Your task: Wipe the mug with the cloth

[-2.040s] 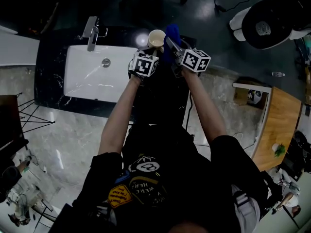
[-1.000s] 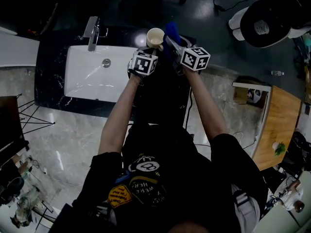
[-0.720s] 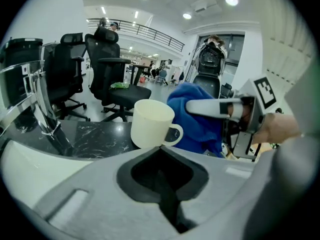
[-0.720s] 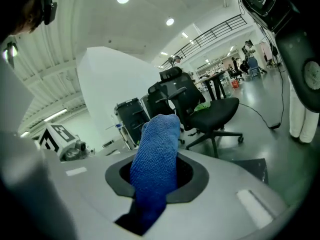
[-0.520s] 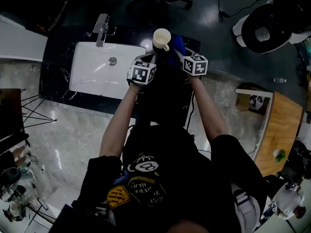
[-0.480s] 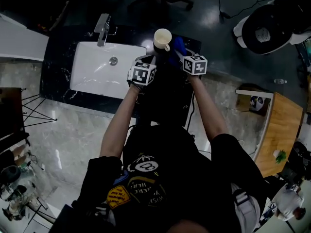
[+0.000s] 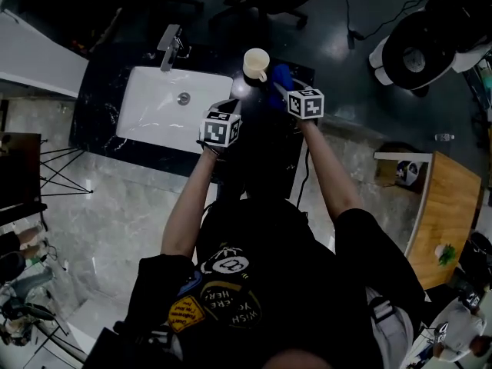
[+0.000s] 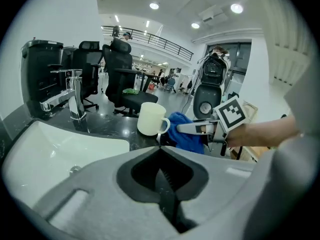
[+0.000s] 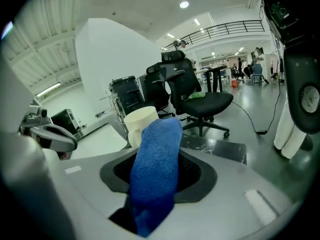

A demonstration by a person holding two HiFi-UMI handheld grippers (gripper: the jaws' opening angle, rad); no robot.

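A cream mug [image 7: 256,64] stands upright on the black counter, handle toward me, also seen in the left gripper view [image 8: 151,118]. A blue cloth [image 7: 280,75] lies right beside it. My right gripper [image 7: 278,88] reaches to the cloth; its jaws are opening, with the cloth [image 9: 155,174] still lying loosely between them and the mug [image 9: 140,121] just behind. My left gripper [image 7: 229,106] is drawn back from the mug, its jaws shut on nothing [image 8: 161,156]. From there I see the right gripper [image 8: 196,128] against the cloth [image 8: 186,134].
A white sink [image 7: 154,114] with a chrome faucet [image 7: 171,46] fills the counter [image 7: 96,110] left of the mug. Black office chairs [image 8: 122,74] stand beyond the counter. A black-and-white machine [image 7: 419,48] is at the far right, a wooden table [image 7: 442,206] to my right.
My left gripper has pulled back from the mug toward me, leaving the mug alone on the counter. The right gripper stays at the cloth by the mug.
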